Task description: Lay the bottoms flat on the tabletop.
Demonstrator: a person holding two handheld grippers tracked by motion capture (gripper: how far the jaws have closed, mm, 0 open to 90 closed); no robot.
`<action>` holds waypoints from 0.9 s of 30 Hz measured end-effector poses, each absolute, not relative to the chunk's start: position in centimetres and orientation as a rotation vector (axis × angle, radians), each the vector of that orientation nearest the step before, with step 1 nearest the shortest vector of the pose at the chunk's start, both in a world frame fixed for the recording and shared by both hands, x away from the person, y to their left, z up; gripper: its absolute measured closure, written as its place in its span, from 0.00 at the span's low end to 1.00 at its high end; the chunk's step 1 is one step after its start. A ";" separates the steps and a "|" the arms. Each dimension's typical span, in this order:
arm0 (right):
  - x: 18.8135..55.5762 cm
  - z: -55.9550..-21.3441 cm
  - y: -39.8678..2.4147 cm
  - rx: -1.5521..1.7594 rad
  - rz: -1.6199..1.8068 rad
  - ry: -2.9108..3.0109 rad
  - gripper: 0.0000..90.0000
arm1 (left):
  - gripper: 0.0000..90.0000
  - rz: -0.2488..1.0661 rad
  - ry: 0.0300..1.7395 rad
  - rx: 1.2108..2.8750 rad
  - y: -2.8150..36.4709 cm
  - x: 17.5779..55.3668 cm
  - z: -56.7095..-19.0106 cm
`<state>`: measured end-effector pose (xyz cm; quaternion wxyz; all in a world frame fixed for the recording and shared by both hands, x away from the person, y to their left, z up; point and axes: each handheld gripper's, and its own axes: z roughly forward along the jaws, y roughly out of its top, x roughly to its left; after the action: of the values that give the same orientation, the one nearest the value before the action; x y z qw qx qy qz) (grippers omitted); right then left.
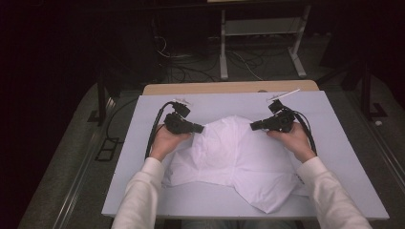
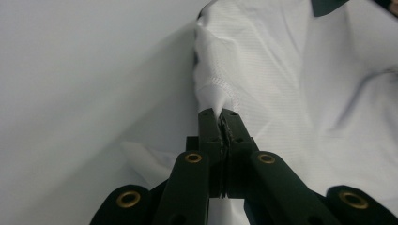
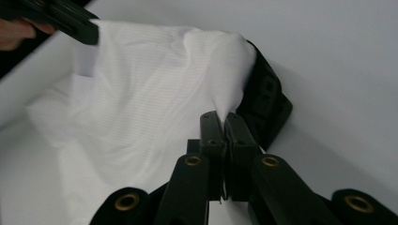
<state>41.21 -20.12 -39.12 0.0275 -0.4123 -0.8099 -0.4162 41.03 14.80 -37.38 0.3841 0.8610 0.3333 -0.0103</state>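
A white garment (image 1: 234, 157) lies crumpled on the pale table cover (image 1: 334, 143), its upper edge lifted between both hands. My left gripper (image 1: 200, 128) is shut on that edge at the garment's left side; in the left gripper view the jaws (image 2: 220, 115) pinch a stitched hem of the garment (image 2: 300, 79). My right gripper (image 1: 253, 126) is shut on the right side of the same edge. In the right gripper view its jaws (image 3: 223, 117) clamp the garment (image 3: 141, 89) beside a black band (image 3: 265, 101) tucked behind the fabric. The other gripper (image 3: 65, 21) shows at the top left there.
A wooden strip (image 1: 229, 87) runs along the table's far edge. A thin white stick (image 1: 285, 95) lies near the far right of the cover. Beyond the table stand a metal frame (image 1: 260, 43) and floor cables (image 1: 191, 67). Bare cover lies left and right of the garment.
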 end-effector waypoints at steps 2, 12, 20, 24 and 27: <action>40.7 -38.7 -20.2 -1.252 -1.304 -2.484 0.96 | 0.98 -0.036 0.829 2.190 14.8 40.4 -37.1; 33.0 -43.2 -19.0 -1.063 -1.128 -2.445 0.96 | 0.97 -0.263 0.646 2.337 11.4 33.5 -41.3; 30.7 -44.9 -19.9 -1.074 -1.021 -2.423 0.96 | 0.93 -0.339 0.626 2.380 10.7 32.5 -42.8; 30.2 -45.2 -20.3 -1.085 -1.010 -2.414 0.96 | 0.86 -0.312 0.644 2.334 11.5 33.0 -41.3; 29.9 -45.4 -20.4 -1.082 -0.990 -2.413 0.96 | 0.79 -0.265 0.675 2.294 12.0 33.5 -40.1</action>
<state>29.86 -20.37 -45.43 0.1585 -0.3783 -0.8437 -0.3463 33.51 12.03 -40.07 0.3598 0.8896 0.2619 -0.1026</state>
